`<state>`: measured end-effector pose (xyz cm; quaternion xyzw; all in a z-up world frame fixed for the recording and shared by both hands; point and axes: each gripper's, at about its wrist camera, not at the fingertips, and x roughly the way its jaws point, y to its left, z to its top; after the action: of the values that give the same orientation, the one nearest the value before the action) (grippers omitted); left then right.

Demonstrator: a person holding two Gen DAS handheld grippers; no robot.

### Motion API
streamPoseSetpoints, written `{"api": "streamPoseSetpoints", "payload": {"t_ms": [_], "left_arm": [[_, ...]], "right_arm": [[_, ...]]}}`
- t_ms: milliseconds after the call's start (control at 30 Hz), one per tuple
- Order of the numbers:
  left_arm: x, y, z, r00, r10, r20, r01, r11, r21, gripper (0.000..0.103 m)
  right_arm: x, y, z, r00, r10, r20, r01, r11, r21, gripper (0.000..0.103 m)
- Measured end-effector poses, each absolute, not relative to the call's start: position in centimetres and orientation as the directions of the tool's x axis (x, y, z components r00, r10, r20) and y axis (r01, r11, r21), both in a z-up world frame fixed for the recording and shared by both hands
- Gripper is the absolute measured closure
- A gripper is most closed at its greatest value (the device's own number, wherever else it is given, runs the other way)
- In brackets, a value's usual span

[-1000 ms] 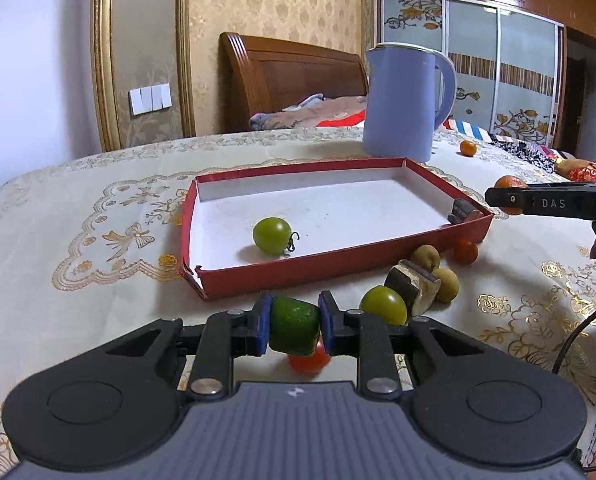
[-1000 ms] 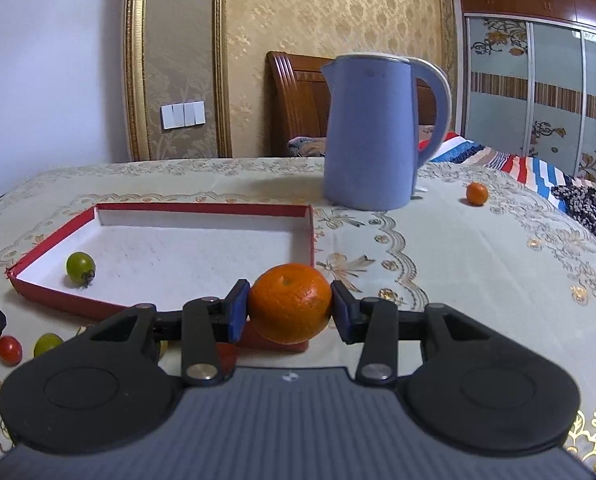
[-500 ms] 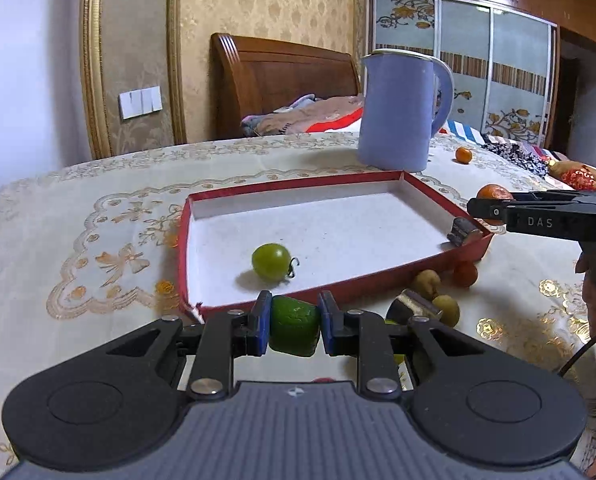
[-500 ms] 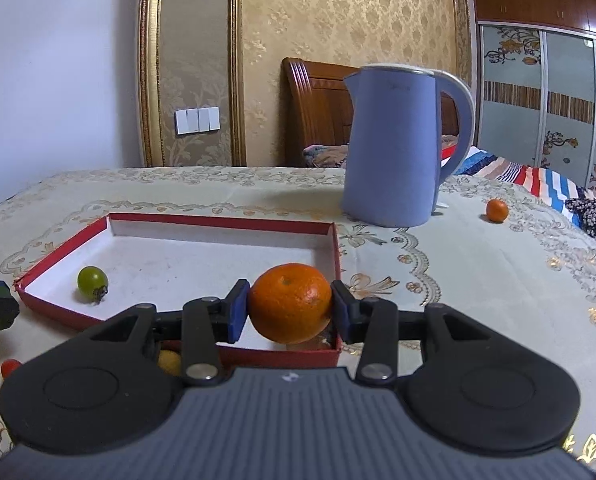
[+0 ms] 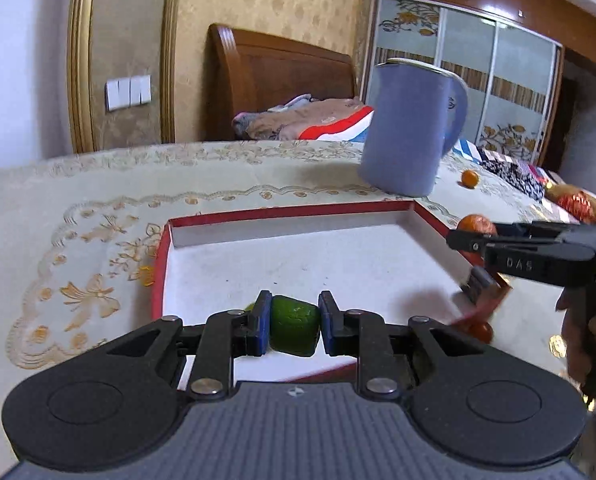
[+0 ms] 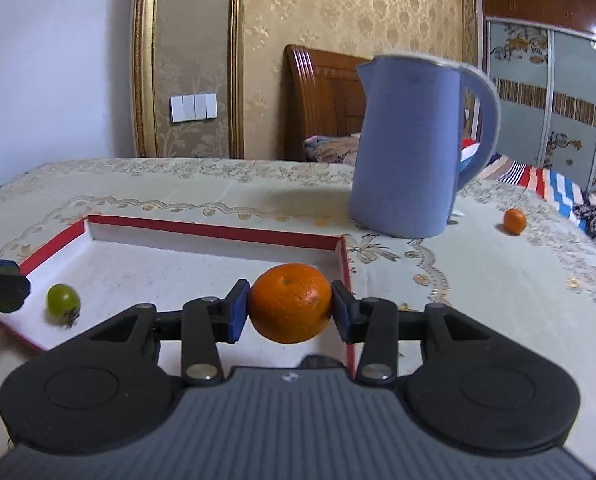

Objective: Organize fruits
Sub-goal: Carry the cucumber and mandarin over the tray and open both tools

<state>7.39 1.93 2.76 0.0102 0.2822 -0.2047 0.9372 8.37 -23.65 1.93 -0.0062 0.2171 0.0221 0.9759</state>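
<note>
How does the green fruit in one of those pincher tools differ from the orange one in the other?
The green fruit, held by the left gripper, is dark green and looks blocky, with flattened sides; the orange fruit, held by the right gripper, is bright orange and round. The green one fills a narrower gap between the pads; the orange one spreads them wider. Both are clamped on two sides, off the table, over the red tray.

- A dark green fruit [image 5: 294,330], blocky and matte, is pinched between blue pads above the red tray's near wall.
- A glossy mandarin [image 6: 290,307], stem dimple up, is pinched above the red tray [image 6: 214,232]'s right corner.
- A green cherry tomato [image 6: 62,299] lies inside the tray, left side.
- A small mandarin [image 6: 514,221] sits on the tablecloth, beyond the kettle.
</note>
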Motion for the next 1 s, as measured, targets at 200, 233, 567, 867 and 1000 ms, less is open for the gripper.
{"api": "streamPoseSetpoints", "payload": {"t_ms": [200, 233, 567, 867, 1000], "left_arm": [[7.4, 2.1, 2.1, 0.786, -0.39, -0.479, 0.401, 0.912, -0.085, 0.079], [7.2, 1.7, 2.2, 0.799, -0.379, -0.467, 0.401, 0.914, -0.056, 0.079], [13.6, 1.2, 0.6, 0.791, -0.209, -0.575, 0.235, 0.972, -0.03, 0.079], [15.2, 2.8, -0.6, 0.756, -0.22, -0.616, 0.189, 0.975, -0.116, 0.078], [14.6, 3.4, -0.3, 0.767, -0.236, -0.597, 0.183, 0.972, -0.149, 0.077]], "right_arm": [[10.0, -23.7, 0.2, 0.89, 0.052, -0.453, -0.046, 0.999, 0.023, 0.062], [10.2, -23.6, 0.1, 0.888, 0.049, -0.458, -0.047, 0.999, 0.016, 0.062], [14.3, -22.9, -0.6, 0.845, 0.053, -0.533, -0.057, 0.998, 0.008, 0.062], [14.4, -22.7, -0.8, 0.846, 0.051, -0.531, -0.058, 0.998, 0.004, 0.022], [13.4, -22.8, -0.1, 0.884, 0.039, -0.467, -0.044, 0.999, 0.0, 0.012]]}}
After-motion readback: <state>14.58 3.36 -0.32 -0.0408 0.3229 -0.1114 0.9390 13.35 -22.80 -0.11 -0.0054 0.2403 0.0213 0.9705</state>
